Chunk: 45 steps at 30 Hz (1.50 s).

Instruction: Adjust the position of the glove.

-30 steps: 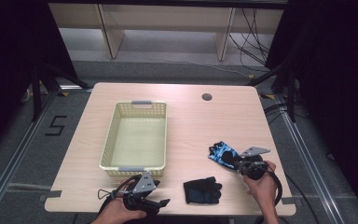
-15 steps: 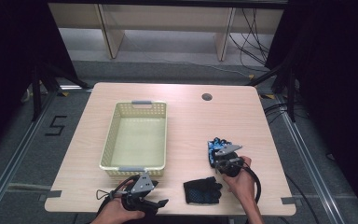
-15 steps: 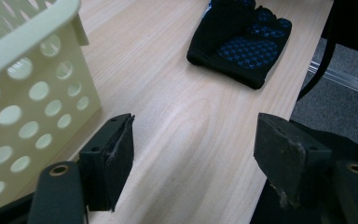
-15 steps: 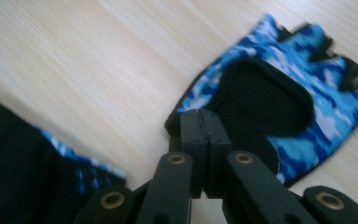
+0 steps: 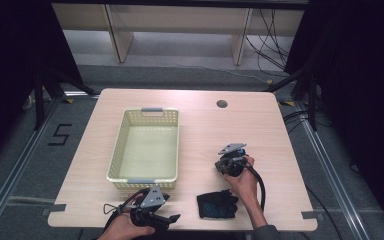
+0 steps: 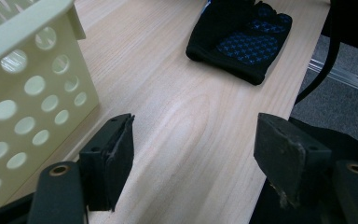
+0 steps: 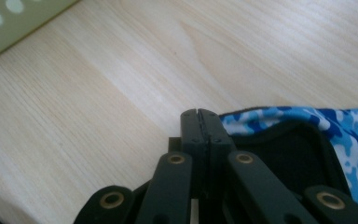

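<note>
My right gripper (image 5: 226, 163) is over the table to the right of the basket, with its jaws pressed together. In the right gripper view the gripper (image 7: 199, 113) is shut at the edge of a blue camouflage glove (image 7: 340, 122), whose black-trimmed cuff runs in under the jaws. A black glove with a blue patterned palm (image 5: 216, 204) (image 6: 242, 39) lies flat near the table's front edge. My left gripper (image 5: 172, 219) (image 6: 193, 156) rests at the front left, open and holding nothing, its jaws pointing toward the black glove.
A pale yellow perforated basket (image 5: 117, 160) (image 6: 23, 84) stands left of centre, with nothing inside it. A round cable hole (image 5: 222, 104) sits at the back of the wooden table (image 5: 200, 130). The table's front edge (image 6: 284, 93) drops off just beyond the black glove.
My right gripper has moved left toward the basket and now covers the blue camouflage glove in the high view. The left gripper and the black glove have stayed put.
</note>
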Each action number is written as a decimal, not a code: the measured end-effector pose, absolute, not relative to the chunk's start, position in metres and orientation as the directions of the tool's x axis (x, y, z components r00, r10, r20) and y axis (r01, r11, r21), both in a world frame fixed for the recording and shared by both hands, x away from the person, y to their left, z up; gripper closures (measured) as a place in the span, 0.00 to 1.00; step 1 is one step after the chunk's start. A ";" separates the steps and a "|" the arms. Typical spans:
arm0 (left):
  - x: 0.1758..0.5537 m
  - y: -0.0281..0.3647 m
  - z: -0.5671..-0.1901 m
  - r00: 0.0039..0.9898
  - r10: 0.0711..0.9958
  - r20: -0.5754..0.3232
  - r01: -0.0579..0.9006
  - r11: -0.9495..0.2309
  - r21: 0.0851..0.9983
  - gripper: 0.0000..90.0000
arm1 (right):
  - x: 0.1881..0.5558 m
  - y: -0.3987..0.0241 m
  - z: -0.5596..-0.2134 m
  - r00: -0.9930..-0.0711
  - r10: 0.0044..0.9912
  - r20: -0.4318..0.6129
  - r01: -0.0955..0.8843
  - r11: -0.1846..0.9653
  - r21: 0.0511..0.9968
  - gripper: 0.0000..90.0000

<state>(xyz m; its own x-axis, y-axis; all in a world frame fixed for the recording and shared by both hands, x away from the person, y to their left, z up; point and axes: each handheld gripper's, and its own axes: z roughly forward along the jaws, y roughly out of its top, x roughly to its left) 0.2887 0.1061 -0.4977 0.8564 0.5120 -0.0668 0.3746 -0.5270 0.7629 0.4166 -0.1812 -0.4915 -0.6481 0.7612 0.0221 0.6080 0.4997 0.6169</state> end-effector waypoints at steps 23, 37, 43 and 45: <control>0.287 0.105 -0.502 0.854 0.513 -0.088 0.394 -0.526 0.754 0.32 | 0.417 -0.232 -0.487 -0.731 0.682 -0.008 0.531 0.577 0.620 0.60; 0.287 0.105 -0.502 0.860 0.504 -0.072 0.378 -0.538 0.753 0.32 | 0.421 -0.221 -0.494 -0.608 0.792 0.058 0.654 0.459 0.601 0.79; 0.286 0.104 -0.502 0.856 0.510 -0.088 0.388 -0.520 0.761 0.32 | 0.418 -0.226 -0.486 -0.568 0.818 0.088 0.637 0.370 0.676 0.81; 0.287 0.105 -0.501 0.861 0.502 -0.080 0.380 -0.531 0.757 0.32 | 0.413 -0.231 -0.476 -0.552 0.821 0.145 0.661 0.324 0.677 0.81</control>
